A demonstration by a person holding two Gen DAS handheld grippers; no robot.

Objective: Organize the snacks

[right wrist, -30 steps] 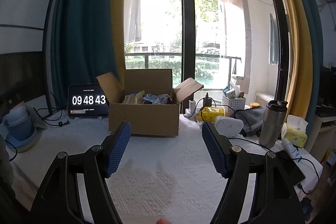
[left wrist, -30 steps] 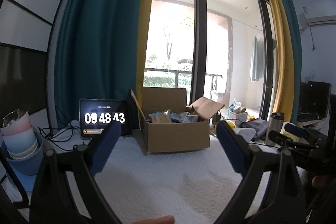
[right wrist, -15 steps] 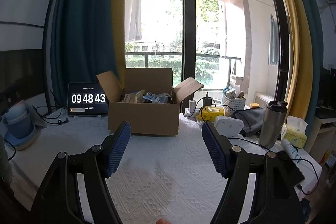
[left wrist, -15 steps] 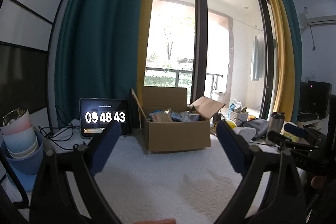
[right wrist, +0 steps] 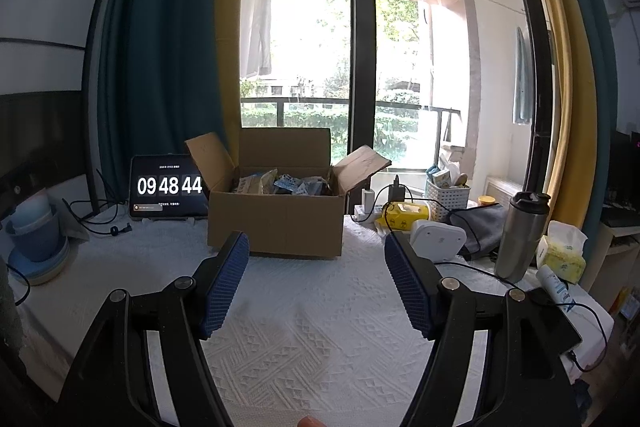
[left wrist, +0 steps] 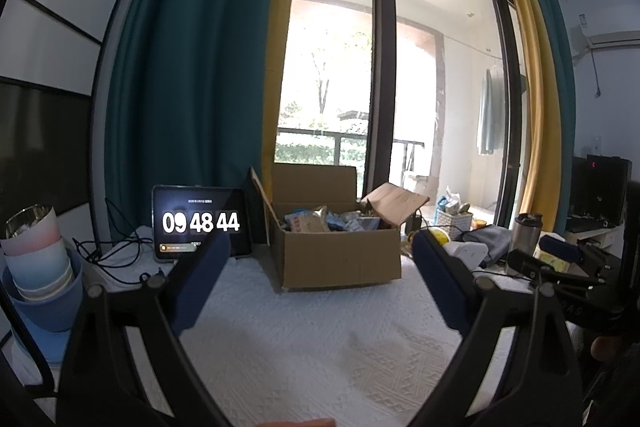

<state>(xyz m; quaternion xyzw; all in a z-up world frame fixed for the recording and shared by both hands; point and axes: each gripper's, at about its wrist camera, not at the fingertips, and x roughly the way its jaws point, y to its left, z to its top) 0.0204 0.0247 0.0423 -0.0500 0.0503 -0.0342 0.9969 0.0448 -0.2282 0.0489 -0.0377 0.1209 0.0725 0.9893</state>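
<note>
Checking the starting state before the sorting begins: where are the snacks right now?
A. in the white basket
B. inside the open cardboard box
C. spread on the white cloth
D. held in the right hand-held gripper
B: the snack packets sit inside the open cardboard box; both hand-held grippers are open and empty.

The tablet (left wrist: 201,223) at about nine o'clock from the box (left wrist: 334,251) shows "09 48 44" in large white digits on a black screen; the right wrist view gives the same reading on the tablet (right wrist: 168,187). Small lines of text above and below the digits are too fine to read. Print on the snack packs (right wrist: 280,183) in the box, the yellow pack (right wrist: 404,217) and the tube (right wrist: 558,285) at four o'clock cannot be made out.
</note>
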